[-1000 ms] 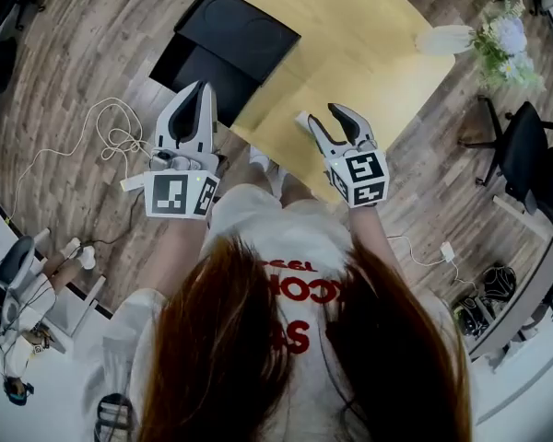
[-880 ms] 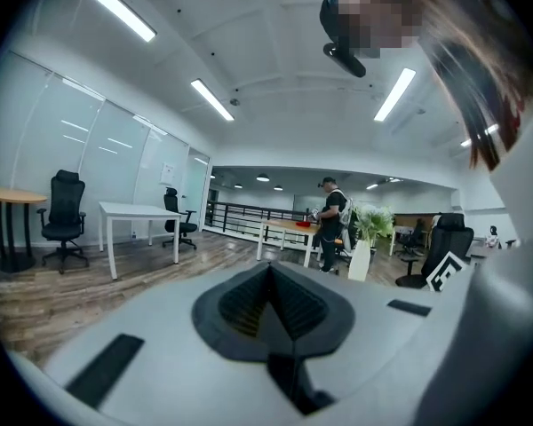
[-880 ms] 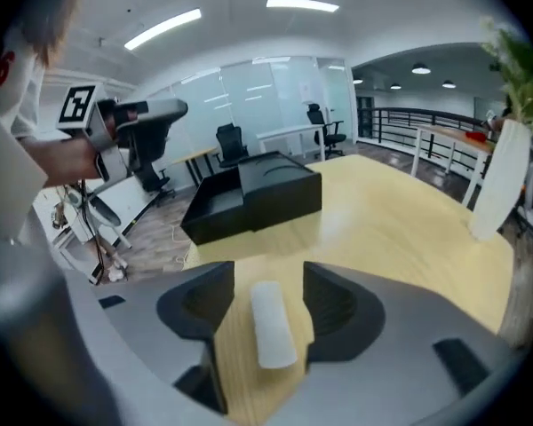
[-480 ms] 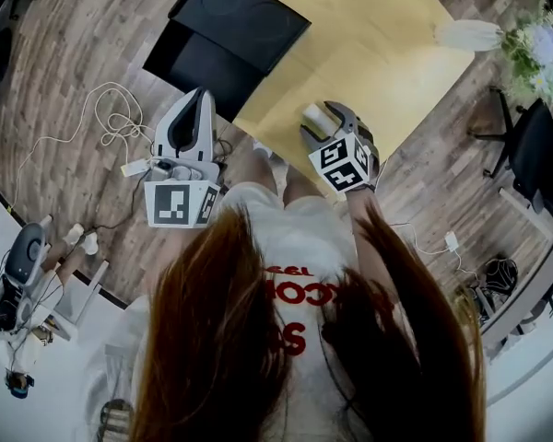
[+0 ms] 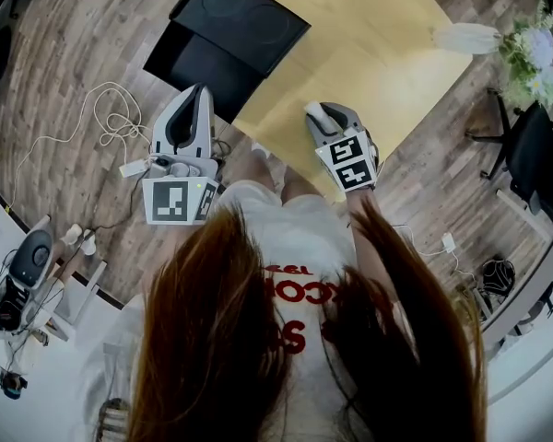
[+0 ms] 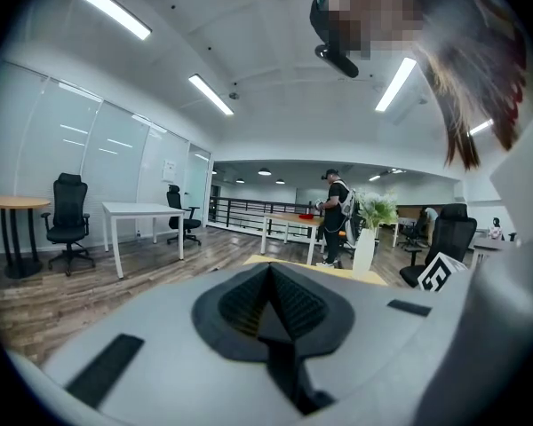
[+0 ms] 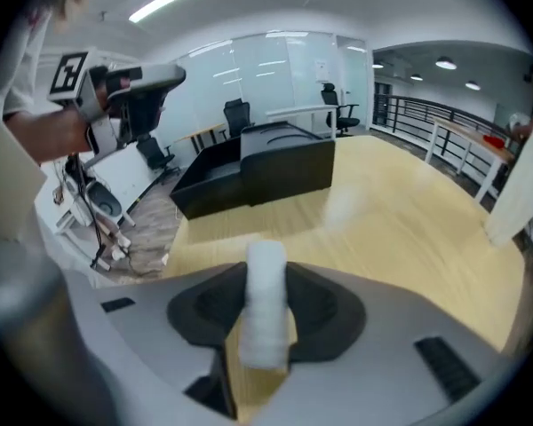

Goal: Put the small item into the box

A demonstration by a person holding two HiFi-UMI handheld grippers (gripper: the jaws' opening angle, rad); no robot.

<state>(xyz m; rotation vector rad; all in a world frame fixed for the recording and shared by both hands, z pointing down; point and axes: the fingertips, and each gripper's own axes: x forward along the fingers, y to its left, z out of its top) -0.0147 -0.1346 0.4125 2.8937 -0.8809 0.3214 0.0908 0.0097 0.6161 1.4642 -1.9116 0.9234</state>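
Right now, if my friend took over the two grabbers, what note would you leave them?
Left gripper: shut, empty, held over the floor beside the table.
Right gripper: jaws closing on the small white item, near the table's front edge.
Black box: looks open, at the table's far left corner.
Done: item is between the pads.
Left to do: carry it across to the box and let it go inside.

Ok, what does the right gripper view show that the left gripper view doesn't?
Only the right gripper view: the white item between the right gripper's closing tongs, and the black box. Only the left gripper view: the left gripper's shut tongs close up, and a standing person. Both: the wooden table and the white vase.
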